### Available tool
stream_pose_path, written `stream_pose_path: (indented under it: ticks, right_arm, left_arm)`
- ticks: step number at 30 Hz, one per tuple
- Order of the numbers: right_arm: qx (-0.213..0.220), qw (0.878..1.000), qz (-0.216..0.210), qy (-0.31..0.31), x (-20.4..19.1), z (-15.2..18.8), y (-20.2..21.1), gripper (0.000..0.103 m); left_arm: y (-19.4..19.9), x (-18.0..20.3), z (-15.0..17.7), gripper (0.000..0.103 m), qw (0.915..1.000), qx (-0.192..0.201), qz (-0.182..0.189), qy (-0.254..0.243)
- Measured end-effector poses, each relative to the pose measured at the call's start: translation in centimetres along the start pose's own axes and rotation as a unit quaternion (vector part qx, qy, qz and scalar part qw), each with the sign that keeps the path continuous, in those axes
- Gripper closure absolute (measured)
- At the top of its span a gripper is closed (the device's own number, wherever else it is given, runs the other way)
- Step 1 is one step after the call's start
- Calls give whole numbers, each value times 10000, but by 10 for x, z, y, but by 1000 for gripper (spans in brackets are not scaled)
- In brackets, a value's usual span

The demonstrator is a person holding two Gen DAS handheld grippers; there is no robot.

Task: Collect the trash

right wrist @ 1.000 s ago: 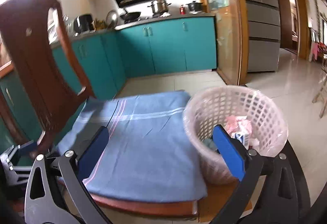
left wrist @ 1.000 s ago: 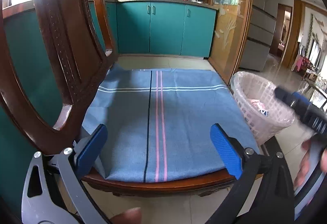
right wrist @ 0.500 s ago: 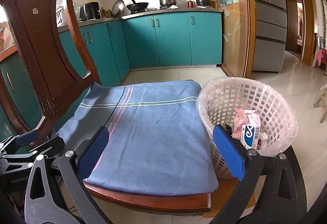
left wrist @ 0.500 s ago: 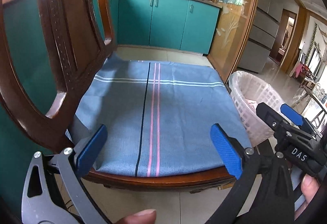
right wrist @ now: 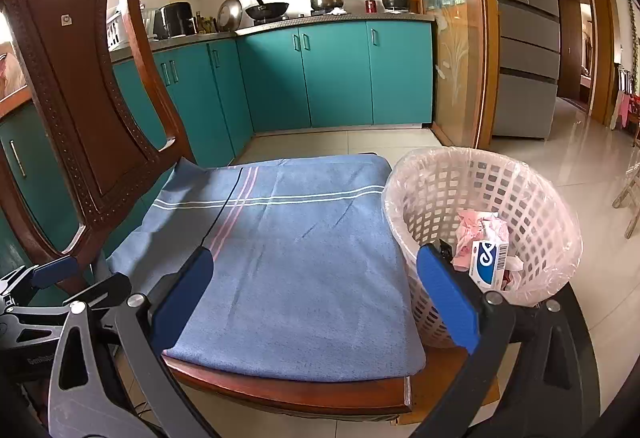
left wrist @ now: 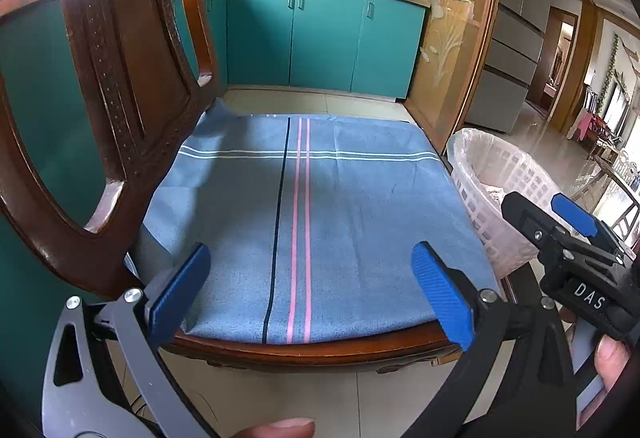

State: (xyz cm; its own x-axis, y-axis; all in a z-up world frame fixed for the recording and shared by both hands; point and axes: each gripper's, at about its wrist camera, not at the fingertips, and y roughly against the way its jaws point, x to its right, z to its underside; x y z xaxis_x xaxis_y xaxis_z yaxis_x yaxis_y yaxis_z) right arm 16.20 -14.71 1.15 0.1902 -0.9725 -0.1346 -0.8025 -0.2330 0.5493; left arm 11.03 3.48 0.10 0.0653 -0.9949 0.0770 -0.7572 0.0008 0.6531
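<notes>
A white lattice waste basket (right wrist: pixel 532 214) with a clear liner stands on the chair's right edge; it also shows in the left wrist view (left wrist: pixel 504 190). Inside lie a white and blue carton (right wrist: pixel 489 262) and crumpled pink paper (right wrist: pixel 478 228). A blue striped cloth (right wrist: pixel 296 254) covers the wooden chair seat (left wrist: pixel 320 348) and carries no trash. My left gripper (left wrist: pixel 308 290) is open and empty over the seat's front edge. My right gripper (right wrist: pixel 316 292) is open and empty, its right finger in front of the basket. It shows at the right of the left wrist view (left wrist: pixel 560 222).
The carved wooden chair back (right wrist: pixel 80 86) rises at the left. Teal kitchen cabinets (right wrist: pixel 340 74) with pots on the counter stand behind. A glass-panelled wooden door (right wrist: pixel 452 38) and a grey fridge (right wrist: pixel 524 38) are to the right, with tiled floor (right wrist: pixel 592 158) beyond.
Both grippers have pulled back and settled in front of the chair. The right gripper has drawn away from the basket and come lower into the left wrist view. Both stay open.
</notes>
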Motion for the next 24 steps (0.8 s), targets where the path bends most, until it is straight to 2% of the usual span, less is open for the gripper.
stream_pose_path:
  ticks: [24]
  right_arm:
    - [3,10000,0,8,2,1,0,4]
  left_arm:
    - [-3,3,2,3,10000,-12,-9,-61]
